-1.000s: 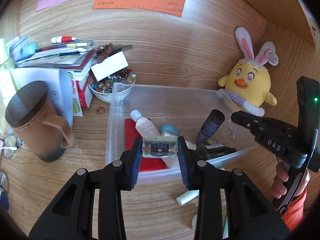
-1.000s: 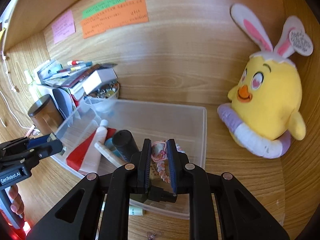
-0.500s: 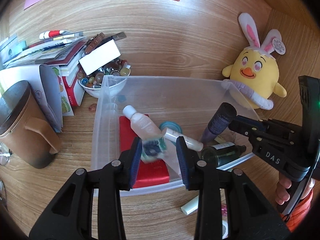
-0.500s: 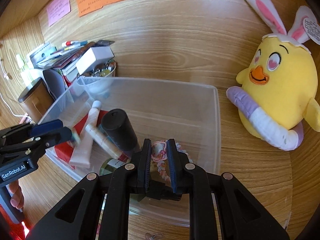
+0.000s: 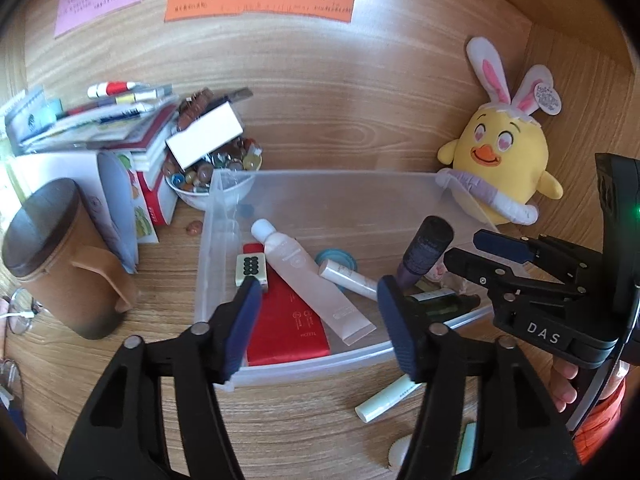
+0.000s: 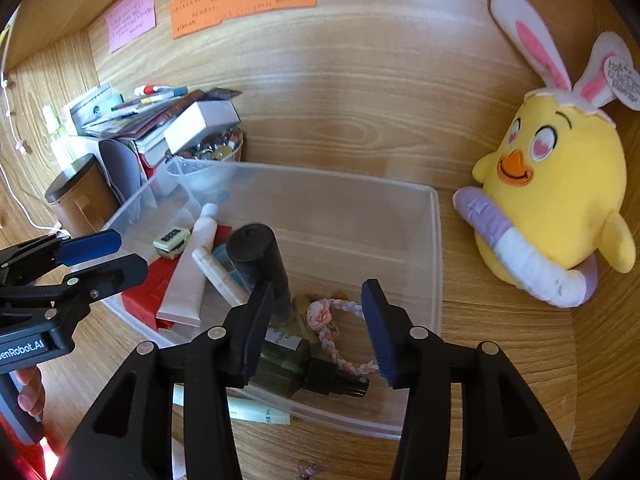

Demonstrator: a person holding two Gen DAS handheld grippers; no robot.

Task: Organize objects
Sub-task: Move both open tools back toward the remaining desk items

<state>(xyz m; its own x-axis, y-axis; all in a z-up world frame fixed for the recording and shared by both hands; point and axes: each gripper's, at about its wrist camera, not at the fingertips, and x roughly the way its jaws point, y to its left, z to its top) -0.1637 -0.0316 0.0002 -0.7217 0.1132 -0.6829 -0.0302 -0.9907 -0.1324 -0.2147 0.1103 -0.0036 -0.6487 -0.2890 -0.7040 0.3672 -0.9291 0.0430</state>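
Note:
A clear plastic bin (image 5: pixel 320 184) stands on the wooden desk. My left gripper (image 5: pixel 316 300) hangs over its near left part; its jaws are opening with nothing between them. A green-and-white tile (image 5: pixel 251 268) lies in the bin beside a red pouch (image 5: pixel 288 320) and a white tube (image 5: pixel 308 276). My right gripper (image 6: pixel 318 320) is over the bin's (image 6: pixel 436 240) near right corner, its jaws also opening. Below them a pink braided cord (image 6: pixel 328 320) lies loose on the bin floor, next to a dark bottle (image 6: pixel 260 264) and a green bottle (image 6: pixel 284 356).
A yellow plush chick (image 5: pixel 504 160) sits right of the bin against the wall. A brown lidded mug (image 5: pixel 60 256), a bowl of marbles (image 5: pixel 212 172) and stacked books (image 5: pixel 120 128) crowd the left. A pale green tube (image 5: pixel 386 398) lies on the desk before the bin.
Both grippers have opened. The tile left the left fingers and now lies in the bin. The pink braided cord came free of the right fingers and rests on the bin floor.

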